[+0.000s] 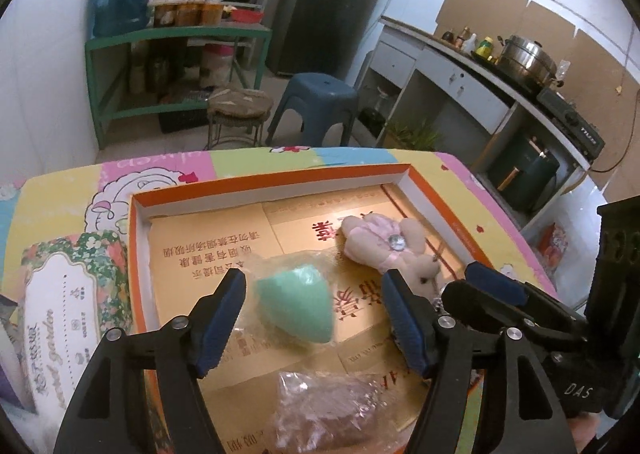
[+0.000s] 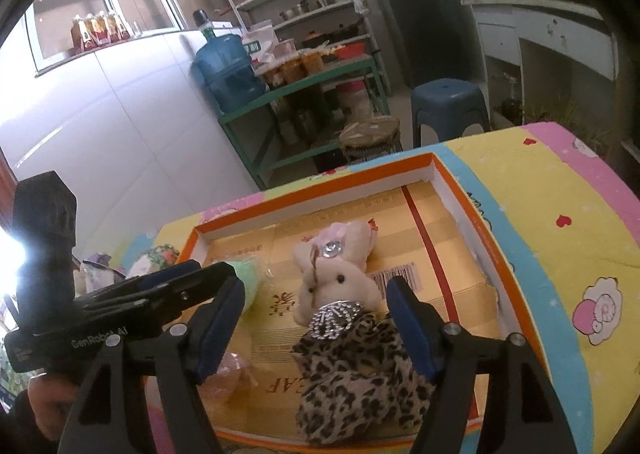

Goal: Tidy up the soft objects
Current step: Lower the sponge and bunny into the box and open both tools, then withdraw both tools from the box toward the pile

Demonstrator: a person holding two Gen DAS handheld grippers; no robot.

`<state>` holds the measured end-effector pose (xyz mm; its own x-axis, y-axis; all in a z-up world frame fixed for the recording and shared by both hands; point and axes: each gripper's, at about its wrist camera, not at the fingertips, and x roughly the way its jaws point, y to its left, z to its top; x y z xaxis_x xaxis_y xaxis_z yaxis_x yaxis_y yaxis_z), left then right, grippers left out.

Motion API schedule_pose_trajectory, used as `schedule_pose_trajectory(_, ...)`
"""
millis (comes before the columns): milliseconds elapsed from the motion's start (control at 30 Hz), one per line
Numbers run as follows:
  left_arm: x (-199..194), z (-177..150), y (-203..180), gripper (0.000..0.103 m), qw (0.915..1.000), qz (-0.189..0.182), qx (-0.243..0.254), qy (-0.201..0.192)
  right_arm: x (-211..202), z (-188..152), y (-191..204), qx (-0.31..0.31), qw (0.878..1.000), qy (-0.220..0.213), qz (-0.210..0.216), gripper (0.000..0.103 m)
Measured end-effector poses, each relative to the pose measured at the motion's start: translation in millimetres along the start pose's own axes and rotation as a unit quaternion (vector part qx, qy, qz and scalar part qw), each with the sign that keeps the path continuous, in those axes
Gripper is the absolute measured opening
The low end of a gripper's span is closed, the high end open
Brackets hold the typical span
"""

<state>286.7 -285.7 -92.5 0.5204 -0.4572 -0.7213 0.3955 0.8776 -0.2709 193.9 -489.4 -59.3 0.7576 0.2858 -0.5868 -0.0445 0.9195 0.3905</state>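
An orange-rimmed shallow box (image 1: 260,183) lined with gold cardboard sits on a colourful tablecloth. In it lie a green teardrop sponge in clear wrap (image 1: 298,300), a pinkish item in a plastic bag (image 1: 328,406), and a beige plush bunny in a leopard dress (image 2: 340,318). My left gripper (image 1: 312,318) is open and hovers over the green sponge, apart from it. My right gripper (image 2: 316,322) is open, its fingers on either side of the bunny without gripping it. The bunny's pink-bowed ears show in the left wrist view (image 1: 384,240). The right gripper's fingers (image 1: 496,286) show there too.
A floral tin (image 1: 68,306) stands left of the box on the table (image 2: 560,221). Beyond the table are a blue stool (image 1: 316,101), a round stool (image 1: 240,105), a green shelf rack (image 1: 176,37) and a kitchen counter (image 1: 500,65).
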Motion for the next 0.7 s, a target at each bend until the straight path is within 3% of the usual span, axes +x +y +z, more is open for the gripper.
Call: schedule_pose_trajectory(700,-102,-33,-4,0.072,0.9965,-0.016,0.015,-0.081,-75,-20,61,-0.030,0.998,-0.057,0.002,0.073)
